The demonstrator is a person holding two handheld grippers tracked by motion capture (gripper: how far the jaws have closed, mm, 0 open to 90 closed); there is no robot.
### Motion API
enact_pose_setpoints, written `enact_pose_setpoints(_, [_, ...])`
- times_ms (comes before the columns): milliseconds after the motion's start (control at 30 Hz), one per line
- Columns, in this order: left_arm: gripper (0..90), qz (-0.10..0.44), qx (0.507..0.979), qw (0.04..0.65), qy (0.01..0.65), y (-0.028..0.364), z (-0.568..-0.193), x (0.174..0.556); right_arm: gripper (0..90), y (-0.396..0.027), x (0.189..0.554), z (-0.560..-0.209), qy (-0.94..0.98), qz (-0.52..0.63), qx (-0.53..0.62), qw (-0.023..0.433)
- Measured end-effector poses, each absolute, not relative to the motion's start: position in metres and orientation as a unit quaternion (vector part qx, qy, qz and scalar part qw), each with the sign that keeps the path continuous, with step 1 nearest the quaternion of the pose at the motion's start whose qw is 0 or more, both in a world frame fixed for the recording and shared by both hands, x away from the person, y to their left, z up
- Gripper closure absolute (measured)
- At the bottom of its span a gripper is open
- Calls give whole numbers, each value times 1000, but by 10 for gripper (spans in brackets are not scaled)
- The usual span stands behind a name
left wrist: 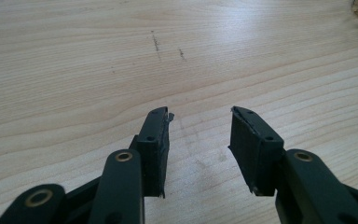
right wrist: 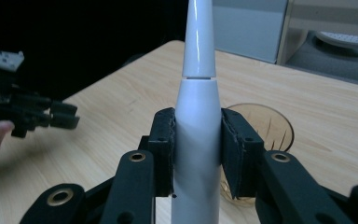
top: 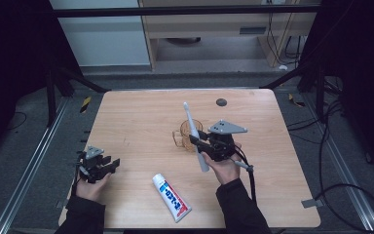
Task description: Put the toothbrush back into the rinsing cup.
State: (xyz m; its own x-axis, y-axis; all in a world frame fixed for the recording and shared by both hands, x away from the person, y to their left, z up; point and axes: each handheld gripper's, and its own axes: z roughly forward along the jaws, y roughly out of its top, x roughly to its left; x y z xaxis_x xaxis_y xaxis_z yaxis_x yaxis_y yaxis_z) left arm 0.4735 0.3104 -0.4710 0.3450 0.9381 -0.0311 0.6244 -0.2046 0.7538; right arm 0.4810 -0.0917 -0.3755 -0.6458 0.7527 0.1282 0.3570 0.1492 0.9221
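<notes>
My right gripper (right wrist: 196, 154) is clamped on a white electric toothbrush (top: 193, 134), tilted with its head up, above an amber glass cup (top: 186, 134) near the table's (top: 141, 112) middle, slightly right.

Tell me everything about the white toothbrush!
The toothbrush is an electric one, white and glossy like plastic, with a thick handle and a slim neck. The right claw grips its handle on both sides. It is held tilted over the amber glass cup, head up and away from the person.
</notes>
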Motion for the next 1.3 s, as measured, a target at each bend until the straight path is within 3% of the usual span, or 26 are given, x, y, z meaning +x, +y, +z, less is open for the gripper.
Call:
enact_pose_setpoints(433, [564,226,743,347,526,311,-471,474,672,-91,488,-366,662,582,406,240])
enact_pose_setpoints(1300, [565,227,740,350,528,312,-471,474,672,-82,516,-367,601,608,436,281])
